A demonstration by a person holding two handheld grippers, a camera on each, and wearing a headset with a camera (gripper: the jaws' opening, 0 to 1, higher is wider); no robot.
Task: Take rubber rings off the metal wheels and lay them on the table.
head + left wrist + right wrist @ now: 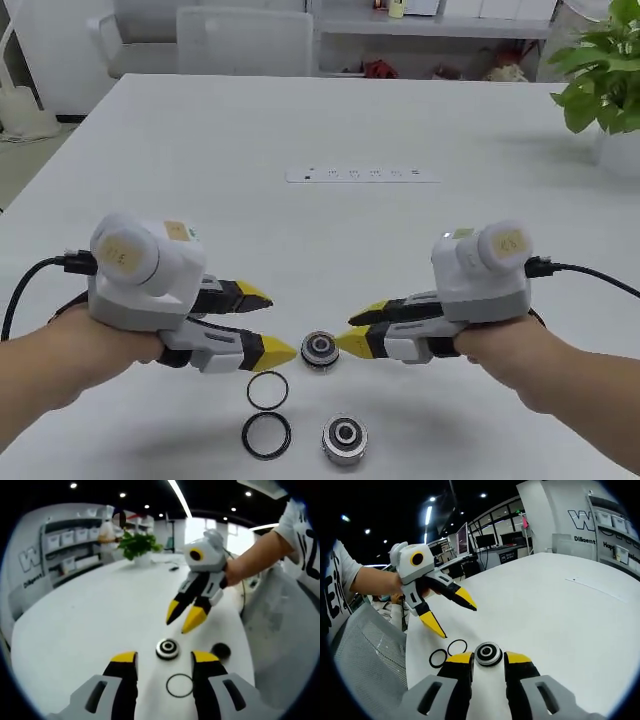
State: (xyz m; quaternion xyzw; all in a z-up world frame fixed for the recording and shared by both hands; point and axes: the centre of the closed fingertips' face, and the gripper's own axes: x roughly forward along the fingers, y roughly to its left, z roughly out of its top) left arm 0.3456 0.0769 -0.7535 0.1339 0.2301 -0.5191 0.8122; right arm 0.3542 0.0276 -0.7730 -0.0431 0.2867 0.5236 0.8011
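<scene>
A small metal wheel [320, 348] with a dark band round it lies flat on the white table [300, 130], between the two grippers. My left gripper [268, 322] is open, its yellow tips just left of the wheel. My right gripper [357, 328] is open too, its lower tip close to the wheel's right side. In the right gripper view the wheel [488, 653] sits just ahead of the open gripper [488, 657]. In the left gripper view the wheel [167, 648] lies beyond my own gripper [164, 657]. A second wheel [344, 440] and two loose black rubber rings [267, 390] [266, 435] lie nearer me.
A white power strip [360, 175] is set into the table's middle. A potted plant [605, 70] stands at the far right corner. A chair [245, 40] and shelves are behind the far edge. Black cables trail from both grippers.
</scene>
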